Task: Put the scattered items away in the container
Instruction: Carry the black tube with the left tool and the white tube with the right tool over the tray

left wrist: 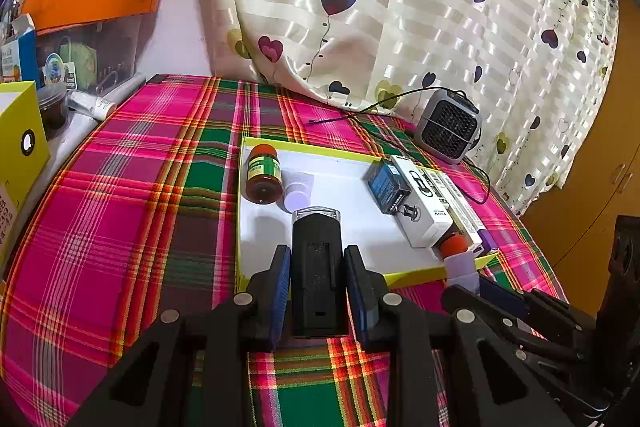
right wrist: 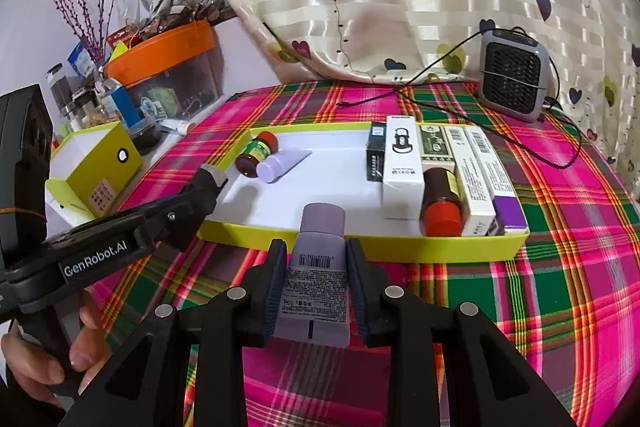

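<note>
In the left wrist view my left gripper (left wrist: 317, 253) is shut on a black oblong device with a silver end (left wrist: 316, 267), held over the near edge of the yellow-rimmed white tray (left wrist: 416, 277). My right gripper (right wrist: 316, 247) is shut on a lilac tube (right wrist: 318, 287), cap forward, just short of the tray's front rim (right wrist: 400, 247). The tray holds a brown bottle with a green label (right wrist: 256, 153), a second lilac tube (right wrist: 280, 163), a white box (right wrist: 402, 167), a black box (right wrist: 376, 155), a red-capped bottle (right wrist: 440, 207) and slim cartons. The left gripper (right wrist: 208, 183) shows at the tray's left corner.
A plaid cloth covers the table. A grey fan (right wrist: 512, 75) with a black cable stands at the back right by the curtain. An orange bin (right wrist: 160, 51), jars and a yellow box (right wrist: 100, 163) crowd the left. A hand (right wrist: 48, 359) grips the left handle.
</note>
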Tool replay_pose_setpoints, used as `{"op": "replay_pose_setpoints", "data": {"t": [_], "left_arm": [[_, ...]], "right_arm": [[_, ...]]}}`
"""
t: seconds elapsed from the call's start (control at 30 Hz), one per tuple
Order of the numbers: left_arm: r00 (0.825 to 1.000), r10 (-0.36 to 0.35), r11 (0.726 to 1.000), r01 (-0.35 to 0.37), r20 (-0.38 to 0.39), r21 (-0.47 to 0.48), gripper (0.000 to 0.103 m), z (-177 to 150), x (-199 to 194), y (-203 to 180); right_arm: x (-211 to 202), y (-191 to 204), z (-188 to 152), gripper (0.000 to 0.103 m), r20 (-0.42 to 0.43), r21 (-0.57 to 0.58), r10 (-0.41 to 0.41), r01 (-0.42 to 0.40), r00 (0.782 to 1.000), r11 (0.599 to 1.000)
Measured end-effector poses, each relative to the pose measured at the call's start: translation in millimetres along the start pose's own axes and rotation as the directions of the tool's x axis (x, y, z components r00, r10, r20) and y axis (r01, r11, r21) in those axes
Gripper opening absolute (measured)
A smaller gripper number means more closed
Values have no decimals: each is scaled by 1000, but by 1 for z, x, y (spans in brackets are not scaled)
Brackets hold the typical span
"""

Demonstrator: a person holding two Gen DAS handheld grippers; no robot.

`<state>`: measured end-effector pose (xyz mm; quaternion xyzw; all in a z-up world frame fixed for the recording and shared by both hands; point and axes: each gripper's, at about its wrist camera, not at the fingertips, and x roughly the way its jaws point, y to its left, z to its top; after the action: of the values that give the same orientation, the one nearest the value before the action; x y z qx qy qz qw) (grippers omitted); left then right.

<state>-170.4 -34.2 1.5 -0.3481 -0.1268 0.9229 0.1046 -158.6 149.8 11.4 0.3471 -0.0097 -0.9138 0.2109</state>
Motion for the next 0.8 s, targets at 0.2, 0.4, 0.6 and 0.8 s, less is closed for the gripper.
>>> {"op": "replay_pose_setpoints", "data": {"t": [0.2, 0.4, 0.6, 0.8], "left_arm": [[1000, -2, 1000, 2, 4, -9, 28, 1, -2, 2], [1000, -3, 1000, 3, 7, -25, 28, 2, -3, 6], [1000, -3, 999, 4, 14, -43, 28, 4, -6, 11], [1000, 0, 998, 1, 14, -59, 28, 5, -6, 15]], "right_arm": [[1, 6, 10, 31, 10, 0, 9, -9, 1000, 1000], [9, 11, 21, 31, 0, 3, 21, -21, 1000, 1000], [19, 13, 35, 31, -8, 13, 23, -23, 1000, 1000], [28, 17, 44, 31, -14, 4, 20, -20, 1000, 1000]]}}
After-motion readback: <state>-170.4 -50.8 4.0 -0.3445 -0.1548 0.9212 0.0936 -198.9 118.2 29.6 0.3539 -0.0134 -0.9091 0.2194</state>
